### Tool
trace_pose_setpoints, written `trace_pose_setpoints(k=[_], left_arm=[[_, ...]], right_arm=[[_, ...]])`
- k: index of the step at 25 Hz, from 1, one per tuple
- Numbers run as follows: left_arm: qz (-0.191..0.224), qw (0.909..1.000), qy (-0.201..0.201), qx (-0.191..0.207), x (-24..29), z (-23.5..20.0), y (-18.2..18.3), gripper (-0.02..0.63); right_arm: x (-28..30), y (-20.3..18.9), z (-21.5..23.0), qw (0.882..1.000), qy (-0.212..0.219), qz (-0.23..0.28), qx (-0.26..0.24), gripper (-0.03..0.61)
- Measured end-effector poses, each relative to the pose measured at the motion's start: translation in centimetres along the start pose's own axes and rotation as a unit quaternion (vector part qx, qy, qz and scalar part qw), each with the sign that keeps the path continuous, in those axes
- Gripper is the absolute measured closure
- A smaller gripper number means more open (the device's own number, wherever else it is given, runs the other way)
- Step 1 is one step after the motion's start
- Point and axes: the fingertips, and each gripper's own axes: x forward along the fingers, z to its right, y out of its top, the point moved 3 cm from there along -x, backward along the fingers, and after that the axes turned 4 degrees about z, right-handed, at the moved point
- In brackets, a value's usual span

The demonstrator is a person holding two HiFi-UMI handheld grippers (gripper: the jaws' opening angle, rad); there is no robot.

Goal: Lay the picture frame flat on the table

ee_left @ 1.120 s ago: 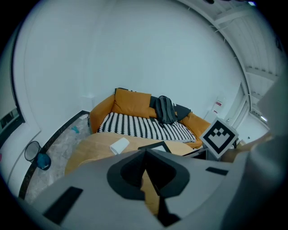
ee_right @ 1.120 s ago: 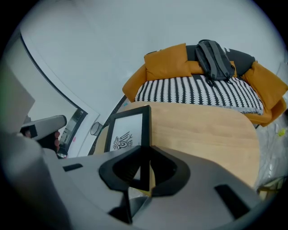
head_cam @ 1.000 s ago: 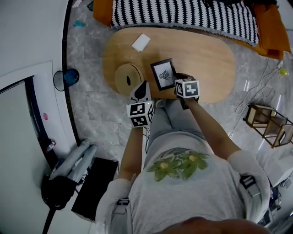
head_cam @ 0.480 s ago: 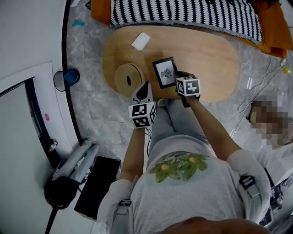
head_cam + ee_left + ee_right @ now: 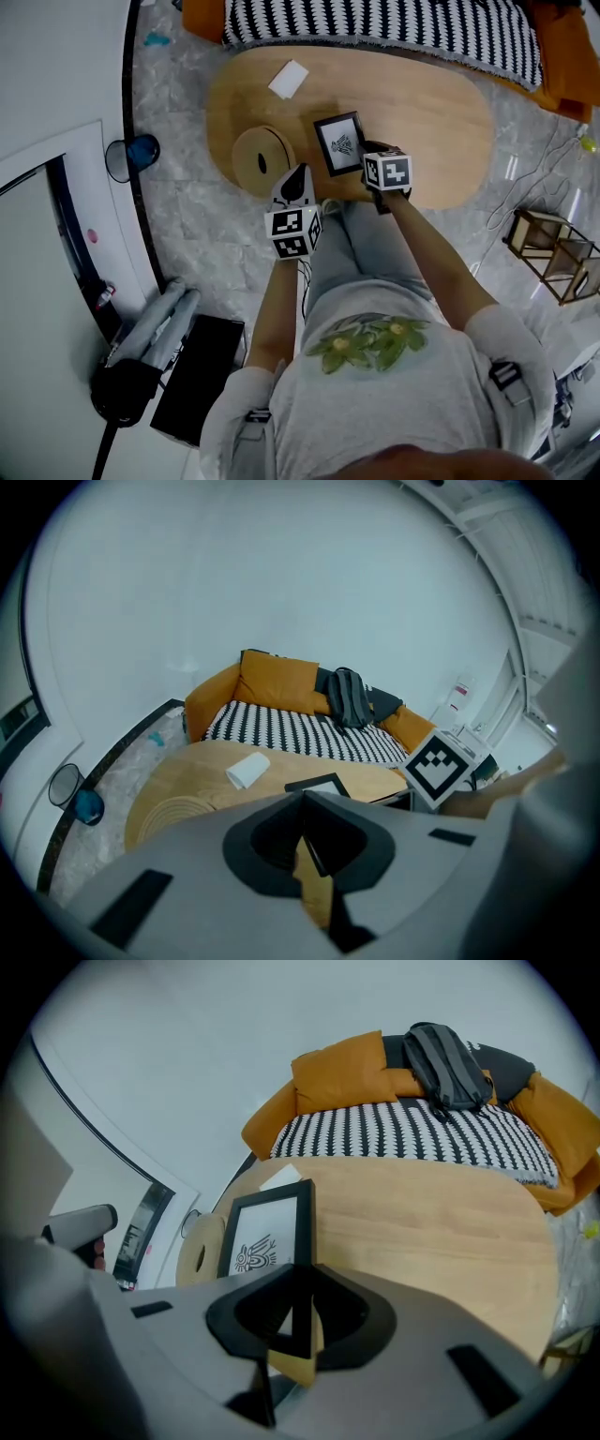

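Note:
A black picture frame [image 5: 339,142] with a white print lies tilted back over the oval wooden table [image 5: 441,112], near its front edge. My right gripper [image 5: 373,161] is at the frame's right side. In the right gripper view the frame's right edge [image 5: 302,1241] runs straight in between the jaws, which are shut on it. My left gripper [image 5: 297,174] hangs to the left of the frame, over the table's front edge, with its tips together and nothing held. The left gripper view shows the frame [image 5: 319,785] just beyond the jaws.
A round wooden disc [image 5: 262,161] lies left of the frame and a white folded item [image 5: 288,80] farther back. A sofa with a striped cover [image 5: 375,28] stands behind the table. A blue bin [image 5: 131,155], a black case [image 5: 197,380] and a wooden rack [image 5: 548,253] are on the floor.
Both grippers have sunk a little toward the table, the right one with the frame in its jaws. The frame's print faces more upward.

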Motion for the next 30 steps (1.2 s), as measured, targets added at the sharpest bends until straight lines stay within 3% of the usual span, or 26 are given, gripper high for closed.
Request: trace_pose_setpoints(k=[30], left_arm=[[-0.006,0.9996,0.014,-0.026,4.3,-2.8,-1.0,0.598]], right_arm=[[8.1,-0.3,2.3,0.999,0.0,-0.04,-0.016,0.505]])
